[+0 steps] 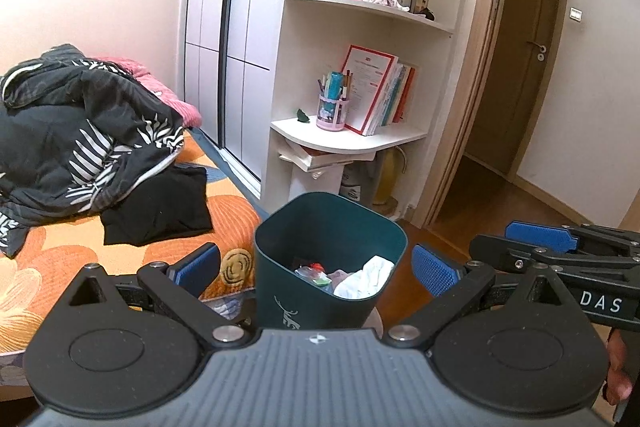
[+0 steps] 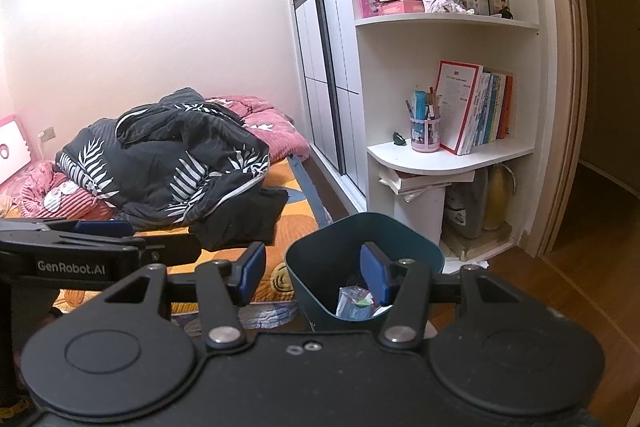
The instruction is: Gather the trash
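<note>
A dark teal waste bin (image 1: pixel 280 291) stands on the floor by the bed corner. Inside it lie a crumpled white tissue (image 1: pixel 366 277) and some plastic wrappers (image 1: pixel 314 273). My left gripper (image 1: pixel 316 269) is open wide, one blue pad on each side of the bin, holding nothing. The right gripper (image 1: pixel 532 243) shows at the right edge of that view. In the right wrist view the right gripper (image 2: pixel 313 271) is open and empty, its right pad over the mouth of the bin (image 2: pixel 420 251), above the wrappers (image 2: pixel 354 303). The left gripper (image 2: pixel 100 227) sits at the left.
A bed (image 1: pixel 60 267) with an orange sheet, a black leaf-patterned quilt (image 1: pixel 80 131) and a black garment (image 1: pixel 160 207) fills the left. A white corner shelf (image 1: pixel 360 139) with books and a pencil cup stands behind the bin. The wooden floor (image 1: pixel 480 203) runs to an open doorway on the right.
</note>
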A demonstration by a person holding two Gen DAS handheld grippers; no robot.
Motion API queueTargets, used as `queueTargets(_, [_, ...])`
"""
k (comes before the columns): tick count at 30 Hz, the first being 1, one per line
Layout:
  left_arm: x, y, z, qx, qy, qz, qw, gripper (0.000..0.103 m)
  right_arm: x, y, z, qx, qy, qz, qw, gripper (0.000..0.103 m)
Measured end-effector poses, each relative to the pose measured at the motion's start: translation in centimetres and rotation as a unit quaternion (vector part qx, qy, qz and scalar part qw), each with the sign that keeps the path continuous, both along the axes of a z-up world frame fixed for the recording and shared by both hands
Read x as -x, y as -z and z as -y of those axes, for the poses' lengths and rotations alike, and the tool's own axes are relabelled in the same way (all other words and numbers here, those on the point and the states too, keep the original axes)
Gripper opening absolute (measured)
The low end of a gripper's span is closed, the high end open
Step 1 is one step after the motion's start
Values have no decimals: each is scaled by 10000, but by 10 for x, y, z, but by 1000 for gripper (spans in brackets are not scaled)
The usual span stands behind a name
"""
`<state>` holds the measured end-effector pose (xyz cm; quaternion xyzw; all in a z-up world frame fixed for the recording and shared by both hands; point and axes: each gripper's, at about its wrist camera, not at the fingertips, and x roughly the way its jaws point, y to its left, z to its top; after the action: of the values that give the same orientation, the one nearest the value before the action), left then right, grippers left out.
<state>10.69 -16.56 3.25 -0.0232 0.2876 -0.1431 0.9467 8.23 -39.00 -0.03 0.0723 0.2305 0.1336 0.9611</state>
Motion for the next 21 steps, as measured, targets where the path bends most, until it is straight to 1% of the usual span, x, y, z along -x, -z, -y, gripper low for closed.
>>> queueTargets(6, [3, -1, 0, 16, 9, 52, 10000, 103, 1, 1, -5, 37, 63, -17, 10000, 53])
queueTargets(9, [4, 0, 0, 30, 15, 47, 10000, 103, -1, 1, -4, -66, 42, -104, 9999, 53])
queueTargets(14, [6, 2, 0, 38, 6, 36, 10000, 103, -1, 2, -2, -102, 20, -119, 9999, 53])
queueTargets(21, [3, 6, -5, 182, -41, -128, 9997, 103, -2, 4, -3, -109, -10, -178, 9998, 53])
